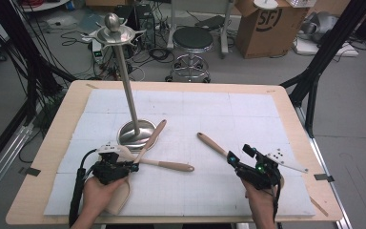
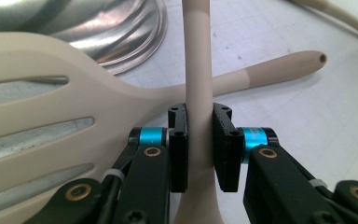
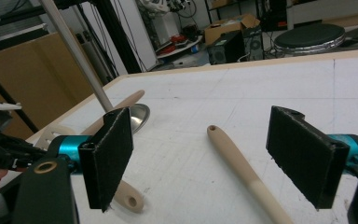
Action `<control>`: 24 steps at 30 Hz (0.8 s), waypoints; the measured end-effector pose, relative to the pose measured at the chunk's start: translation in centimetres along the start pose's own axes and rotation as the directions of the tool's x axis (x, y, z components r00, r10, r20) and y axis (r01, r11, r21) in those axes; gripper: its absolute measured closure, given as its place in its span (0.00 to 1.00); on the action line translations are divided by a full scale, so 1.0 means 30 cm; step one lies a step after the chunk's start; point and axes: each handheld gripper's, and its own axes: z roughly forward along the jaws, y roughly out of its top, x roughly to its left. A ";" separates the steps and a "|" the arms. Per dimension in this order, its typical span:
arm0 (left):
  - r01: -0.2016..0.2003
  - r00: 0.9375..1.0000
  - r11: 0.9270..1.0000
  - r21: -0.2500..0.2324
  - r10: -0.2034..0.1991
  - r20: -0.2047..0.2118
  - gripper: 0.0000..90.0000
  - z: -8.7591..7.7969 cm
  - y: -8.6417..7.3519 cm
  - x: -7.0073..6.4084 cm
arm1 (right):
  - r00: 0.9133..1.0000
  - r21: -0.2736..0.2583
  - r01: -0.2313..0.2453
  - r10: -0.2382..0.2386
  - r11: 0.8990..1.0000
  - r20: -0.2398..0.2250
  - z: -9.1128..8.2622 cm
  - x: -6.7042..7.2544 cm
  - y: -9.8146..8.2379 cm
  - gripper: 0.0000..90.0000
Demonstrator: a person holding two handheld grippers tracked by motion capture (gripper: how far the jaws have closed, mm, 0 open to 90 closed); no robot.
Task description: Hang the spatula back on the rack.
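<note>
Left gripper [image 2: 199, 149] clamped on neck of upright spatula [image 2: 197, 70]; lift slowly, clear of slotted turner [image 2: 42, 126]. Right gripper [image 3: 205, 158] wide apart, holding nothing.

we're looking along the right gripper [image 3: 200, 154], its jaws standing wide apart; a beige utensil handle [image 3: 242, 168] is lying on the white mat [image 3: 261, 93] between them, untouched.

You worked under even, bright overhead light with soft shadows, glare striking the metal stand base [image 2: 98, 32], while your nearest jaws blurred out of focus.
</note>
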 end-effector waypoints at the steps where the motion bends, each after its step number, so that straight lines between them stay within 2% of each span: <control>1: -0.006 1.000 1.000 -0.014 0.006 0.015 0.87 -0.004 0.000 -0.004 | 1.000 -0.002 -0.004 0.004 1.000 0.004 0.000 0.000 0.000 0.25; 5: -0.028 0.998 0.998 -0.058 0.032 0.057 0.87 -0.024 0.010 -0.032 | 1.000 -0.004 -0.001 0.001 1.000 0.003 -0.002 0.001 -0.001 0.25; 7: -0.058 0.995 0.994 -0.095 0.066 0.078 0.87 -0.043 0.018 -0.052 | 1.000 -0.005 0.001 -0.001 1.000 0.003 -0.003 0.001 -0.001 0.25; 10: -0.071 0.992 0.987 -0.146 0.085 0.089 0.87 -0.079 0.031 -0.077 | 1.000 -0.005 0.003 -0.003 1.000 0.005 -0.004 0.001 -0.001 0.25; 11: -0.067 0.991 0.978 -0.198 0.088 0.102 0.87 -0.114 0.041 -0.095 | 1.000 -0.005 0.000 0.000 1.000 0.005 -0.005 0.001 -0.001 0.25; 12: -0.067 0.991 0.978 -0.198 0.088 0.102 0.87 -0.114 0.041 -0.095 | 1.000 -0.006 -0.001 0.001 1.000 0.006 -0.006 0.000 -0.001 0.25; 13: -0.062 0.990 0.973 -0.221 0.088 0.112 0.87 -0.131 0.046 -0.101 | 1.000 -0.008 0.001 0.000 1.000 0.008 -0.007 -0.001 0.000 0.25; 14: -0.069 0.989 0.963 -0.260 0.101 0.112 0.87 -0.166 0.054 -0.117 | 1.000 -0.009 0.000 0.000 1.000 0.007 -0.007 -0.001 0.000 0.25; 15: -0.074 0.988 0.959 -0.272 0.107 0.108 0.87 -0.180 0.056 -0.123 | 1.000 -0.009 0.000 0.000 1.000 0.008 -0.008 -0.001 0.000 0.25; 16: -0.074 0.988 0.959 -0.272 0.107 0.108 0.87 -0.180 0.056 -0.123 | 1.000 -0.009 0.000 0.000 1.000 0.009 -0.008 -0.001 0.000 0.25; 18: -0.080 0.987 0.947 -0.310 0.119 0.107 0.87 -0.215 0.062 -0.138 | 1.000 -0.008 -0.003 0.003 1.000 0.009 -0.008 0.001 0.000 0.25; 21: -0.082 0.987 0.934 -0.347 0.123 0.101 0.87 -0.260 0.063 -0.152 | 1.000 -0.008 0.001 -0.001 1.000 0.008 -0.007 0.003 0.000 0.25; 22: -0.078 0.988 0.931 -0.356 0.120 0.100 0.87 -0.270 0.064 -0.155 | 1.000 -0.008 0.001 -0.001 1.000 0.008 -0.007 0.003 0.000 0.25; 24: -0.074 0.990 0.920 -0.385 0.115 0.084 0.87 -0.300 0.065 -0.156 | 1.000 -0.010 0.002 -0.002 1.000 0.007 -0.008 0.003 0.001 0.25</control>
